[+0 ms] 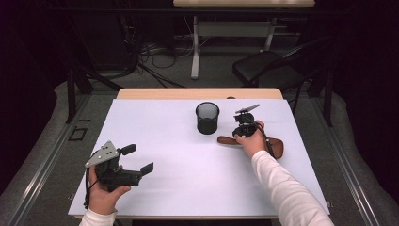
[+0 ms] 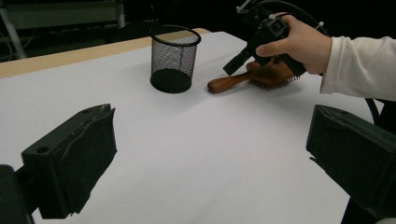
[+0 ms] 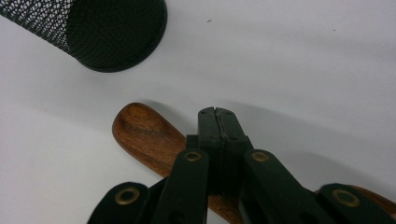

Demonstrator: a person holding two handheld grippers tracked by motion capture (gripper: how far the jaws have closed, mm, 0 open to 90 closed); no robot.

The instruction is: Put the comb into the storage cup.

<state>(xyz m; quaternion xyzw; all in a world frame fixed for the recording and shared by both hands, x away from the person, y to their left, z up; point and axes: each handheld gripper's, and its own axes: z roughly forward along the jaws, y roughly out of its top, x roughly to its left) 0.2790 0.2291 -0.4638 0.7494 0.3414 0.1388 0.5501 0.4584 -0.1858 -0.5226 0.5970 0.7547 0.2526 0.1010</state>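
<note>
A wooden hairbrush (image 1: 277,147) lies on the white table sheet (image 1: 188,160) at the right, handle pointing left toward a black mesh cup (image 1: 207,117). My right gripper (image 1: 241,133) hovers over the handle, tilted down, its jaws pressed together with nothing between them. In the right gripper view the closed tips (image 3: 217,114) stand just above the handle (image 3: 144,135), with the cup (image 3: 112,32) beyond them. From the left gripper view I see the brush (image 2: 233,81), the cup (image 2: 173,56) and the right gripper (image 2: 236,63). My left gripper (image 1: 138,159) rests open at the front left, jaws (image 2: 212,163) wide apart and empty.
Bare white sheet lies between the two grippers and in front of the cup. Behind the table stand a black chair (image 1: 268,66), a desk leg (image 1: 195,47) and cables on the floor.
</note>
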